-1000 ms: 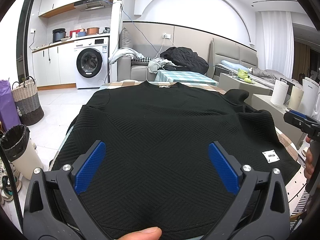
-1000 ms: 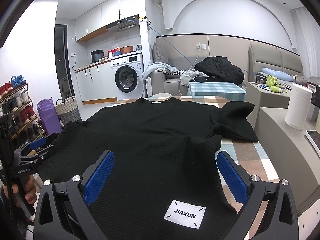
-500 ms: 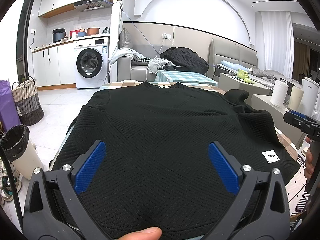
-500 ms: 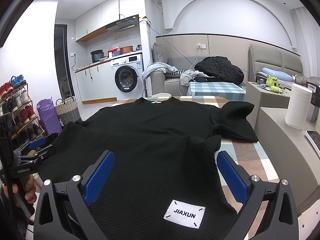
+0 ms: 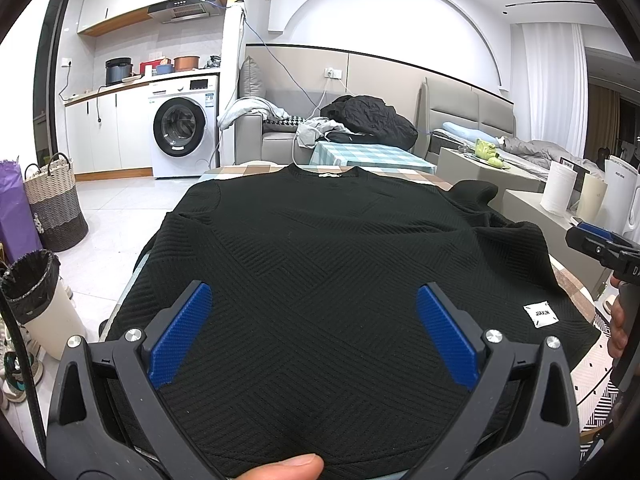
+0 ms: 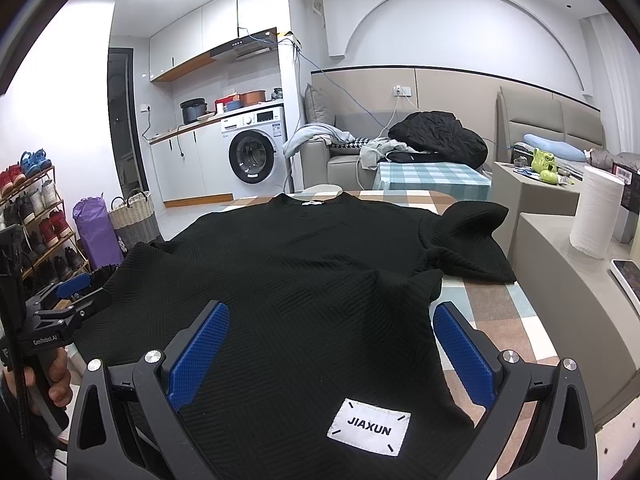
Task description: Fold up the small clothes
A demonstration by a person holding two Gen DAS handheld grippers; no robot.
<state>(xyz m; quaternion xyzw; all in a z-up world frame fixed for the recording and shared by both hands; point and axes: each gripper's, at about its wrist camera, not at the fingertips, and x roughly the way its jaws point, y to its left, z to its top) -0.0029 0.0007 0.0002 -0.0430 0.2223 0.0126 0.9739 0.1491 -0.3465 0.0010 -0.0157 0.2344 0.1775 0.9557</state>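
Observation:
A black textured short-sleeved top (image 5: 320,248) lies spread flat on the checked table, collar at the far end; it also shows in the right wrist view (image 6: 304,280). A white JIAXUN label (image 6: 369,427) sits near its hem at the right. Its right sleeve (image 6: 472,240) lies bunched on the table. My left gripper (image 5: 314,340) is open and empty above the hem at the left. My right gripper (image 6: 330,354) is open and empty above the hem by the label. Each gripper shows at the edge of the other's view, the right one (image 5: 600,244) and the left one (image 6: 68,300).
The checked table (image 6: 500,320) shows bare to the right of the top. A grey side unit (image 6: 580,280) with a paper roll (image 6: 596,212) stands at the right. A bin (image 5: 36,296) and a woven basket (image 5: 52,204) stand on the floor at the left.

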